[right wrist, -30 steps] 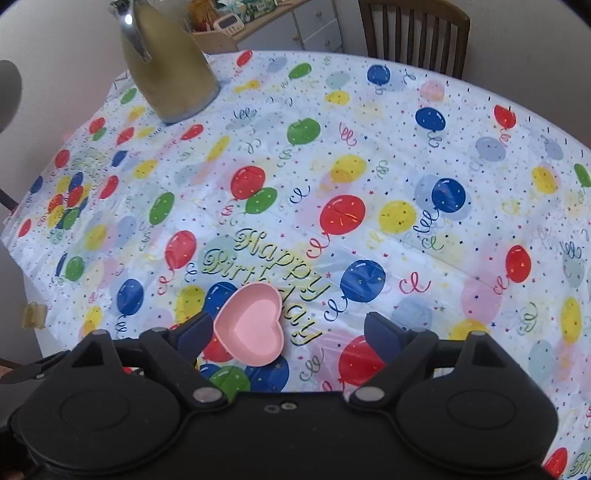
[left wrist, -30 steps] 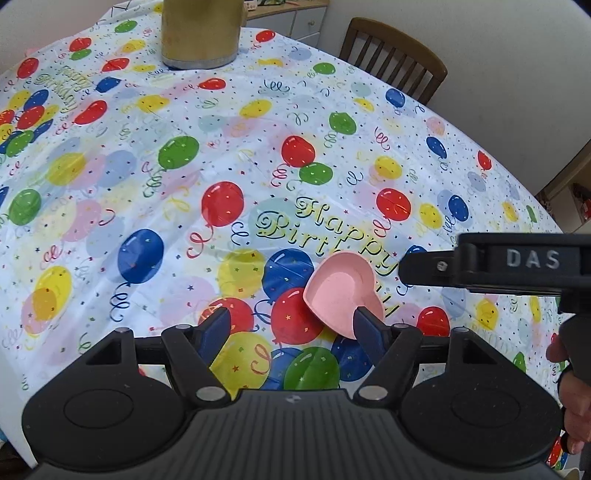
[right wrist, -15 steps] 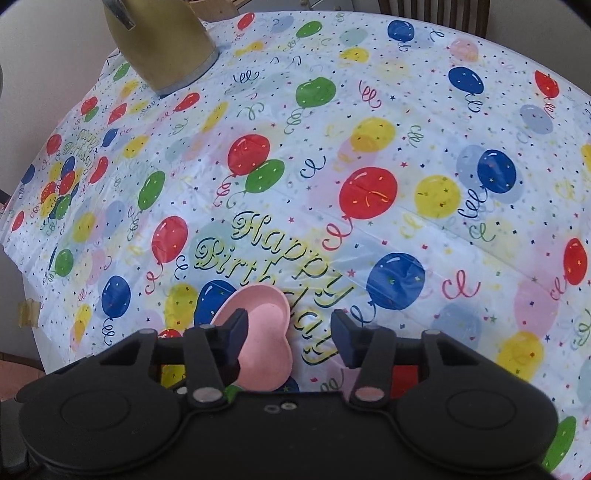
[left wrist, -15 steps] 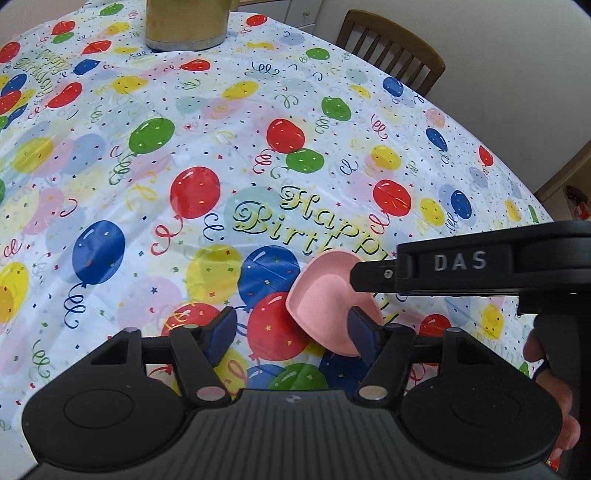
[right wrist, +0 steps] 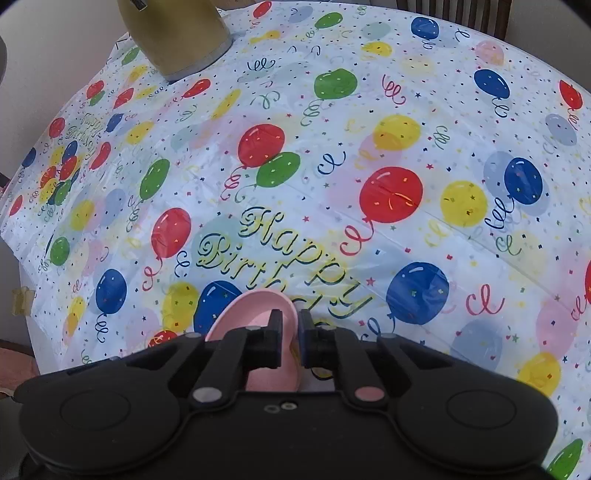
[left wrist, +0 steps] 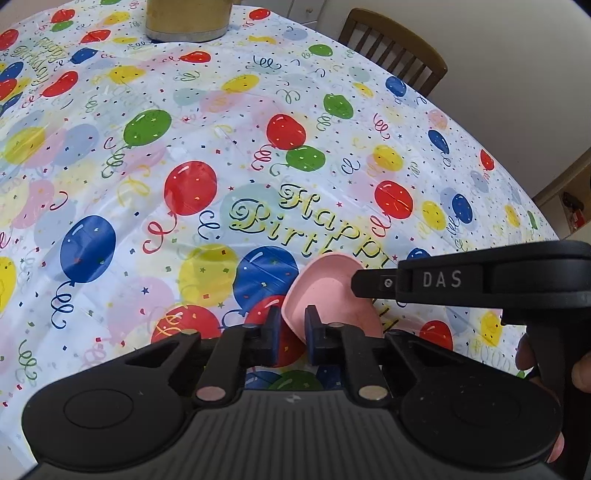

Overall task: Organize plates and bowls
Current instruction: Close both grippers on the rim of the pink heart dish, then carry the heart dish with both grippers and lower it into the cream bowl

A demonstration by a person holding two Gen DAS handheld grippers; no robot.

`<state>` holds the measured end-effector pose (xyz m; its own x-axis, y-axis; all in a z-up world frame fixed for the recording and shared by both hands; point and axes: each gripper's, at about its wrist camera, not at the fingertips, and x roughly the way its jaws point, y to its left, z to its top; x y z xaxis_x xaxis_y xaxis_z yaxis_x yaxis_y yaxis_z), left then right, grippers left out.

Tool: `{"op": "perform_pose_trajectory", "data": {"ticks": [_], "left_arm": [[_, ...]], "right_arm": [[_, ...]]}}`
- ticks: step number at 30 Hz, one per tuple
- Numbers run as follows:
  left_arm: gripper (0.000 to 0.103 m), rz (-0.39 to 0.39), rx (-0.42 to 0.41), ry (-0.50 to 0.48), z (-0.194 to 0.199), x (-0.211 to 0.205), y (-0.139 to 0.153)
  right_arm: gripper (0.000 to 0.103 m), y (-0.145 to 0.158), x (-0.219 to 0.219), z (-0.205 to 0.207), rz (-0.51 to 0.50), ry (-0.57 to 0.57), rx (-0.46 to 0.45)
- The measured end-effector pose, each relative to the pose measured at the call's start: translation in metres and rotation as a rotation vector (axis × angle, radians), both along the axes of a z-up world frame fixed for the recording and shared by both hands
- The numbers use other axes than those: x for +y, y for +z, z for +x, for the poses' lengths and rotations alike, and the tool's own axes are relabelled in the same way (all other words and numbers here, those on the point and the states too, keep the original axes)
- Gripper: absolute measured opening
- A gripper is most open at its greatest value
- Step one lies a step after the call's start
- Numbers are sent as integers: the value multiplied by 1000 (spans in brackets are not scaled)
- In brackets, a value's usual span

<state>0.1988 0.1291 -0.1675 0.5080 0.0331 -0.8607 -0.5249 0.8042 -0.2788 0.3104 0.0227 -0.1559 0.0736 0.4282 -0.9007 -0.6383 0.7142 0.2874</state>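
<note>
Both wrist views look steeply down, close, sharing the pink dish (left wrist: 332,295) (heart-shaped).

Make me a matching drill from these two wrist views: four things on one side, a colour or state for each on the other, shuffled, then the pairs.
Things:
1. heart-shaped dish
2. jug
3. chair
4. left gripper

Colour or state:
A. brown wood, at the far edge of the table
B. gold, standing upright on the tablecloth
C. pink, with both grippers at its rim
D. black, fingers closed on the dish's rim

Pairs: 1-C, 2-B, 3-A, 4-D
</note>
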Motion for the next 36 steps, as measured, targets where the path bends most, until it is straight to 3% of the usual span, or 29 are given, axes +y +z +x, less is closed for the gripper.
{"op": "perform_pose_trajectory", "data": {"ticks": [8, 16, 26, 36], "left_arm": [[9, -10, -13, -11, -4, -8, 17], [9, -23, -47, -60, -15, -27, 51], [9, -33, -89, -188, -36, -62, 98], [9, -49, -121, -347, -58, -112, 123]], "right_arm": [[1, 10, -10, -4, 4, -28, -22], [1, 45, -35, -17, 34, -74, -60], [1, 101, -83, -52, 48, -143, -137], [1, 136, -143, -93, 35, -253, -191]]}}
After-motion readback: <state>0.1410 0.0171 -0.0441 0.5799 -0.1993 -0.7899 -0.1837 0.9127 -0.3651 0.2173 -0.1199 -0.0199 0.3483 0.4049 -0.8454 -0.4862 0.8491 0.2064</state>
